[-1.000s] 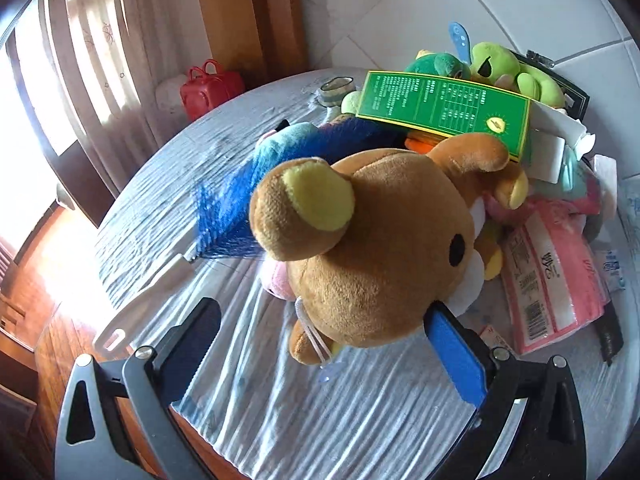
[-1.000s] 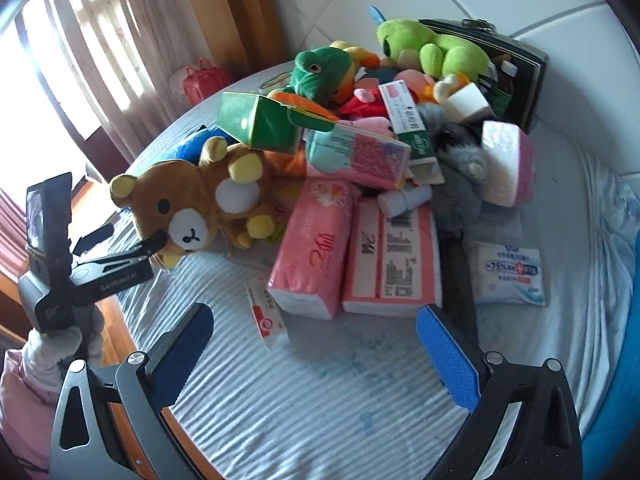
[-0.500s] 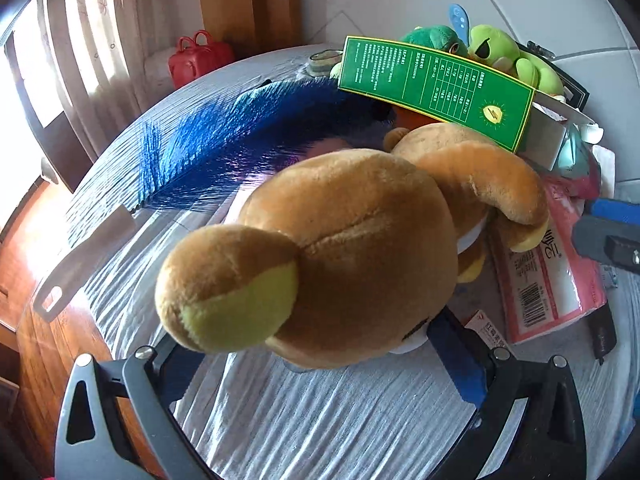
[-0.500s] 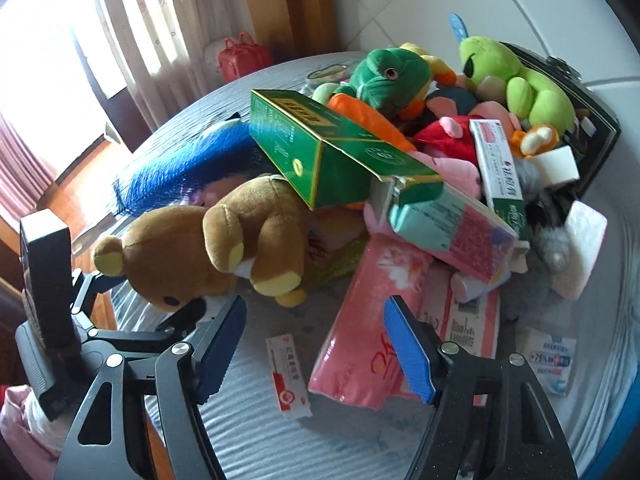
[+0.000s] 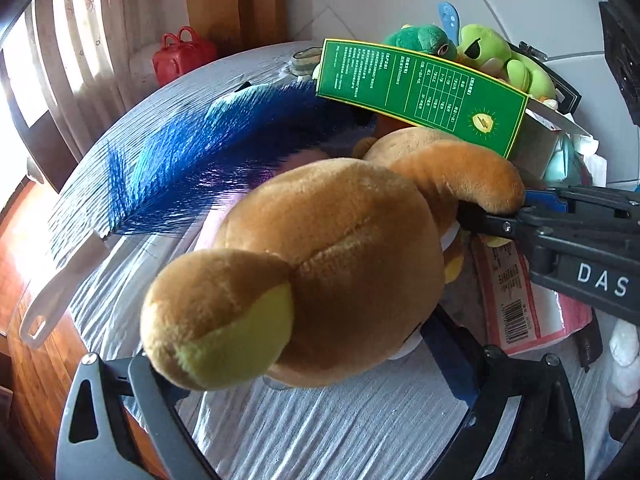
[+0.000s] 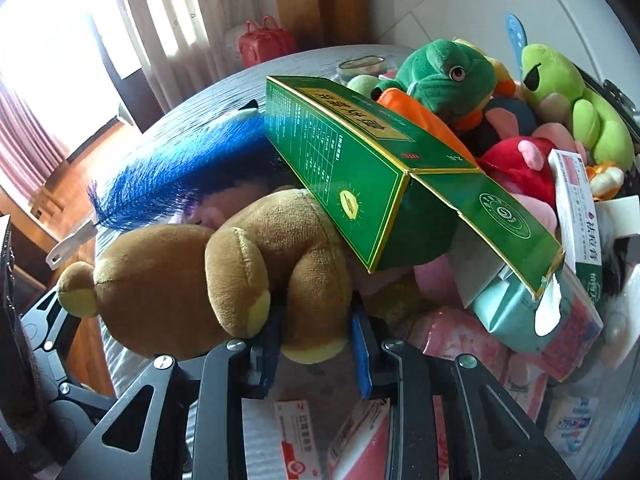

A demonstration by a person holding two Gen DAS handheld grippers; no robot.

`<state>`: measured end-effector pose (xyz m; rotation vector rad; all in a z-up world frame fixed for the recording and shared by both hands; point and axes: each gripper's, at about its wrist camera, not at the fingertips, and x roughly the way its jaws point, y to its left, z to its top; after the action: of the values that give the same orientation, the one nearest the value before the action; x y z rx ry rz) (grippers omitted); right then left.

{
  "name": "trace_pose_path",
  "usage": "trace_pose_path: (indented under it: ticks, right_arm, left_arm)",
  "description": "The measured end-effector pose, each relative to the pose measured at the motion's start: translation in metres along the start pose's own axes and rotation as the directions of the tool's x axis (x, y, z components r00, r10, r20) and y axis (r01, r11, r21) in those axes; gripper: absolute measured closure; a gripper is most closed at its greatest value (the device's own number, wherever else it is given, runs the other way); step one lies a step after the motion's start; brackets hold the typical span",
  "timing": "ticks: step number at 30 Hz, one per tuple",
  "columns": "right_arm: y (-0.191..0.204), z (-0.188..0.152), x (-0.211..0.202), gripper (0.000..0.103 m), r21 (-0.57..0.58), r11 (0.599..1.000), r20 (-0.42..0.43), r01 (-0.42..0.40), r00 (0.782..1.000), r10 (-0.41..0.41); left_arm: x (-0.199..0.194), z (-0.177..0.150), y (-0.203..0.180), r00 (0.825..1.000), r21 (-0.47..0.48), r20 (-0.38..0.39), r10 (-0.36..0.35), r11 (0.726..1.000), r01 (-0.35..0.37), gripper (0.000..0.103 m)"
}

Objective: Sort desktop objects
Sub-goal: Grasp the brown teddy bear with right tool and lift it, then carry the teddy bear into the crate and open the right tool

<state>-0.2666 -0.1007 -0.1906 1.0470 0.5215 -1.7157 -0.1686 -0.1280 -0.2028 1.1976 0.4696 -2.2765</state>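
Bear lies at pile's near edge on worktop, under green box. My right gripper closing, pinching its foot; left gripper spread around head, closing. Risk: lifting tips the box off.

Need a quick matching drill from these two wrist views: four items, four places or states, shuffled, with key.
Items:
1. brown bear plush
2. green carton
3. blue feather
4. red bag

Places:
A. far edge, by the curtain
B. flat on the cloth, behind the bear
C. leg between the right tool's closing jaws
D. tilted over the bear, end flap open

Pairs: 1-C, 2-D, 3-B, 4-A
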Motion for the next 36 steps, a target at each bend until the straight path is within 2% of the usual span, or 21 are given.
trace_pose_path:
  ticks: [3, 6, 10, 13, 17, 22, 25, 29, 33, 36]
  right_arm:
    - [-0.001, -0.003, -0.015, 0.075, 0.012, 1.0, 0.022, -0.021, 1.0, 0.02]
    - [-0.001, -0.008, -0.042, 0.075, 0.02, 0.998, 0.071, -0.052, 0.996, 0.05]
    - [0.002, -0.005, -0.093, 0.075, 0.005, 0.999, 0.175, -0.041, 0.984, 0.04]
    - [0.0, -0.001, -0.135, 0.075, 0.014, 1.0, 0.255, -0.018, 0.967, 0.014]
    - [-0.014, -0.005, -0.191, 0.075, 0.045, 0.997, 0.349, 0.055, 0.935, -0.067]
    - [-0.045, -0.022, -0.261, 0.075, 0.138, 0.977, 0.434, 0.161, 0.877, -0.206]
    - [-0.066, -0.038, -0.305, 0.075, 0.212, 0.95, 0.467, 0.227, 0.831, -0.303]
    - [-0.097, -0.066, -0.364, 0.075, 0.312, 0.895, 0.48, 0.319, 0.76, -0.438]
    - [-0.129, -0.099, -0.422, 0.075, 0.413, 0.82, 0.465, 0.396, 0.682, -0.564]
    - [-0.152, -0.129, -0.461, 0.075, 0.479, 0.763, 0.442, 0.434, 0.632, -0.636]
  left_arm:
    - [-0.014, 0.0, 0.0, 1.0, 0.012, 0.024, 0.003, 1.0, -0.004, 0.011]
    - [-0.04, 0.0, -0.008, 0.995, 0.056, 0.099, 0.031, 0.998, -0.036, 0.011]
    - [-0.082, 0.011, -0.018, 0.979, 0.076, 0.203, 0.004, 0.997, -0.02, 0.011]
    - [-0.112, 0.025, -0.03, 0.96, 0.109, 0.278, -0.029, 0.994, -0.001, 0.011]
    - [-0.148, 0.043, -0.06, 0.926, 0.183, 0.363, -0.099, 0.983, 0.033, 0.011]
    - [-0.184, 0.057, -0.109, 0.874, 0.292, 0.425, -0.235, 0.95, 0.114, 0.011]
    - [-0.205, 0.065, -0.147, 0.832, 0.374, 0.444, -0.332, 0.913, 0.164, 0.011]
    - [-0.232, 0.073, -0.206, 0.768, 0.486, 0.44, -0.466, 0.842, 0.233, 0.011]
    - [-0.262, 0.071, -0.269, 0.7, 0.585, 0.393, -0.597, 0.749, 0.311, 0.011]
    - [-0.282, 0.068, -0.314, 0.662, 0.644, 0.334, -0.671, 0.675, 0.359, 0.011]
